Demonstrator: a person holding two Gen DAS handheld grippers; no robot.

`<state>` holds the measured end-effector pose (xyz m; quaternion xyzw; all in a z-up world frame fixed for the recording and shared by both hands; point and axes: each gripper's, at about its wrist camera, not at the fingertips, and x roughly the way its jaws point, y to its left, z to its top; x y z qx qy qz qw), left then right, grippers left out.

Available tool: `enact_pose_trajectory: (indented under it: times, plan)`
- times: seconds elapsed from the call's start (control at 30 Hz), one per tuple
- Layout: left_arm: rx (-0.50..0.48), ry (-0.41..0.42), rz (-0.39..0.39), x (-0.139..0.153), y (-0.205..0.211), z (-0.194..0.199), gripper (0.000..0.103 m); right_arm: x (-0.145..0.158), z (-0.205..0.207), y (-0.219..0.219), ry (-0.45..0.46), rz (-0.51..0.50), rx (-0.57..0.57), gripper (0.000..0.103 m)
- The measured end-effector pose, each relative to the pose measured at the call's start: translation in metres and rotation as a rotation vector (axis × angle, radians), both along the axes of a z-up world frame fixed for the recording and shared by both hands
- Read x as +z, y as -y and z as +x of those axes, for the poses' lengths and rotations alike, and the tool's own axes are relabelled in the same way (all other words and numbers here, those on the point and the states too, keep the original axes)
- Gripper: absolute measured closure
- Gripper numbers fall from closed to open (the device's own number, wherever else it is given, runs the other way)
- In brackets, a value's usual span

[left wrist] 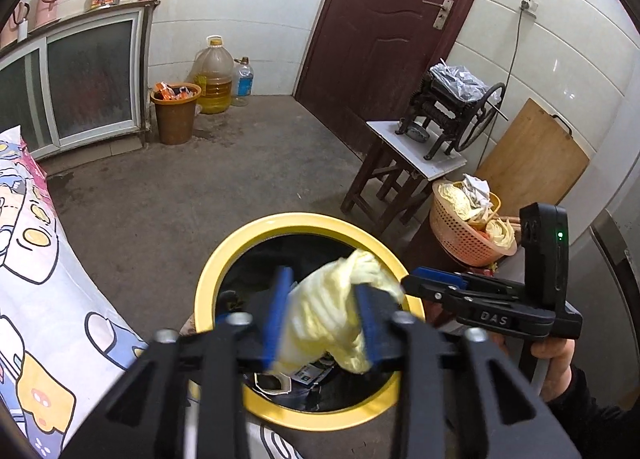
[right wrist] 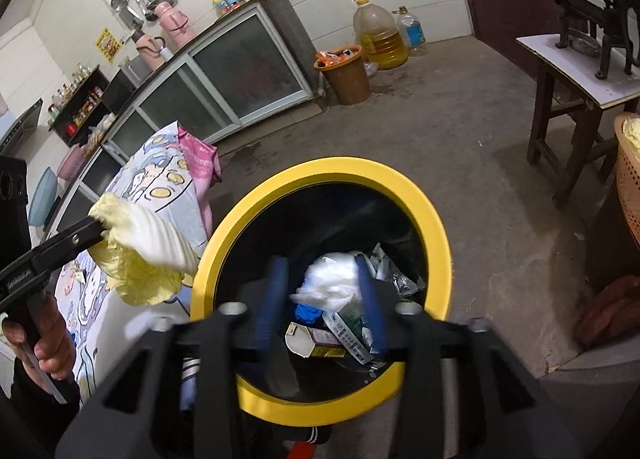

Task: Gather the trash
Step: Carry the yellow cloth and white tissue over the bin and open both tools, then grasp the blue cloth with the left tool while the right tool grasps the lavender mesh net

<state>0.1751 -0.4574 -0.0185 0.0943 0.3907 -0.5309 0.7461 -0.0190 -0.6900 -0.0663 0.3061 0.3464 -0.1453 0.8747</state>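
Observation:
My left gripper (left wrist: 325,319) is shut on a pale yellow cabbage leaf (left wrist: 340,315) and holds it over the yellow-rimmed black trash bin (left wrist: 224,259). The leaf also shows in the right wrist view (right wrist: 140,255), left of the bin rim (right wrist: 432,219). My right gripper (right wrist: 324,295) is open and empty above the bin mouth. Under it in the bin lie a white crumpled plastic bag (right wrist: 332,279), cartons and wrappers. The right gripper also shows in the left wrist view (left wrist: 440,283) at the bin's right edge.
A cartoon-print cloth (left wrist: 48,299) covers a surface left of the bin. An orange basket of cabbage scraps and paper (left wrist: 468,219) stands at the right by a wooden stool (left wrist: 400,163). An orange bin (left wrist: 176,111) and oil jugs (left wrist: 214,75) stand by the far wall.

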Motion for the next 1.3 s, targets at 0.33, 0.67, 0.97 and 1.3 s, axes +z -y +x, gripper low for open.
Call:
enact_pose_trajectory:
  times: [0.33,0.67,0.97,1.3]
  plan:
    - [0.121,0.098,-0.021,0.013,-0.035,0.008,0.008,0.006,-0.003,-0.005,-0.008,-0.014,-0.014,0.057]
    - [0.073,0.168,0.162,0.03,0.008,0.009,0.008,0.026,-0.021,-0.004,0.003,-0.047,-0.063,0.057]
    - [0.132,0.117,-0.008,0.064,-0.036,0.021,0.008,0.036,-0.017,-0.012,0.02,-0.067,-0.023,0.057]
    - [0.279,0.249,-0.054,0.076,-0.22,0.011,0.008,0.054,0.059,-0.081,0.083,-0.107,0.213,0.057]
